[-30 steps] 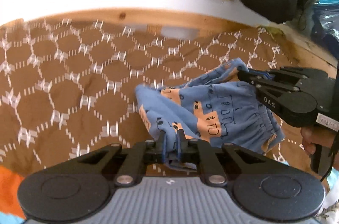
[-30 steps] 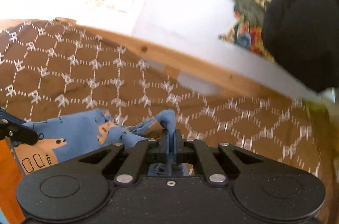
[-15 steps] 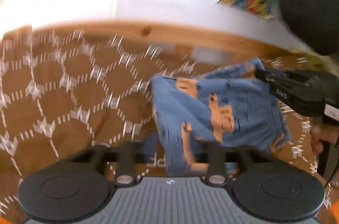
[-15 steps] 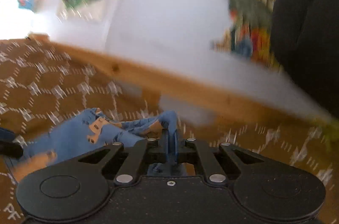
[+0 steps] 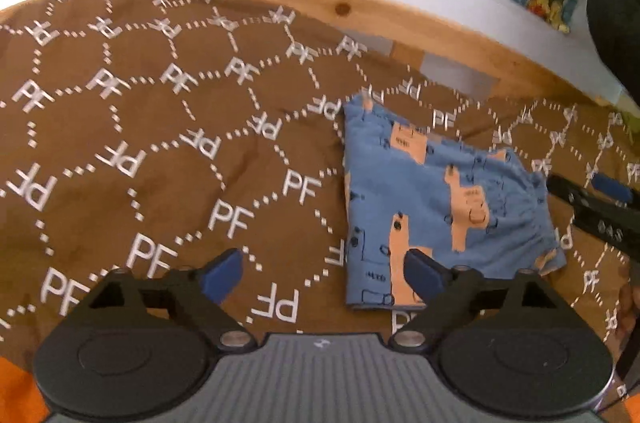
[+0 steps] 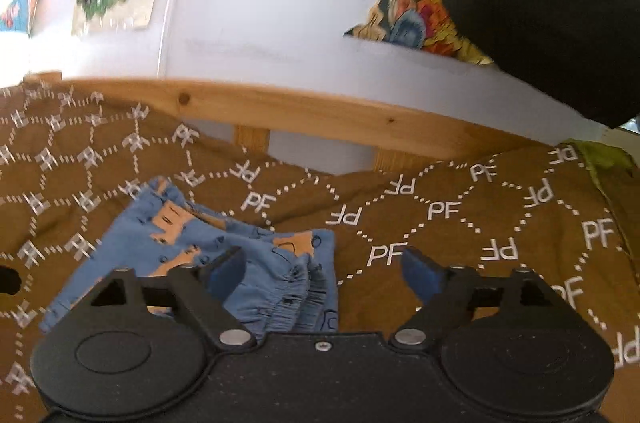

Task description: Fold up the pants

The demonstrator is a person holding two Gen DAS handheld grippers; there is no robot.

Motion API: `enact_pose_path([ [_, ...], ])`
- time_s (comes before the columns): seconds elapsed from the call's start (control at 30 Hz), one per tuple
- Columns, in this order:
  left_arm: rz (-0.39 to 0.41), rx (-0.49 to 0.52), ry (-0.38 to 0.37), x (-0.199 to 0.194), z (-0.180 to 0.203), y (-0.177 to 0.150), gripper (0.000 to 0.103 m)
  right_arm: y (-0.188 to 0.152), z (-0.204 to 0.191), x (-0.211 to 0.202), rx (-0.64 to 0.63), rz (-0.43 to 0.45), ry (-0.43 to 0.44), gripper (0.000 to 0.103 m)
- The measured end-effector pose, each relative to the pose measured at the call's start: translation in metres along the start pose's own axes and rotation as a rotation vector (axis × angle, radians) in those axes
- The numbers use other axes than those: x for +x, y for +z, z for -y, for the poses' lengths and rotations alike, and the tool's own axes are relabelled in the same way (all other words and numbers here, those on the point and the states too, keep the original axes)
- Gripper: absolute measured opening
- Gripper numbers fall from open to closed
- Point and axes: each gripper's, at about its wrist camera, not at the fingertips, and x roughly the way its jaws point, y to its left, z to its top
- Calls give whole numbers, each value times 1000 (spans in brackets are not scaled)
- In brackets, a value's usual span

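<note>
Both my jaws opening wide, nothing pinched. Left gripper (image 5: 322,275): blue pads over cloth. Right gripper (image 6: 324,269) likewise. Pants (image 5: 436,207) lie folded, soft blue cotton with orange llama print, gathered waistband, on the brown quilted cover (image 5: 160,143) with white hexagon stitching.

Left gripper (image 5: 322,273) and right gripper (image 6: 322,265): jaws opening wide, empty, flanking the pants (image 5: 436,207), angled downward.
</note>
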Motion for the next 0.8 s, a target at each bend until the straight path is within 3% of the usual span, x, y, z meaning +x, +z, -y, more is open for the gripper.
enact_pose_path([
  [0.07, 22, 0, -1, -9, -2, 3, 97, 2, -3, -12, 26, 24, 8, 100],
  [0.13, 47, 3, -1, -18, -3, 5, 103, 6, -6, -26, 56, 48, 15, 102],
  [0.5, 107, 63, 30, -65, -6, 6, 103, 14, -34, -96, 125, 122, 21, 102],
  [0.8, 97, 132, 42, -101, -10, -24, 103, 1, -54, -143, 167, 128, 4, 102],
])
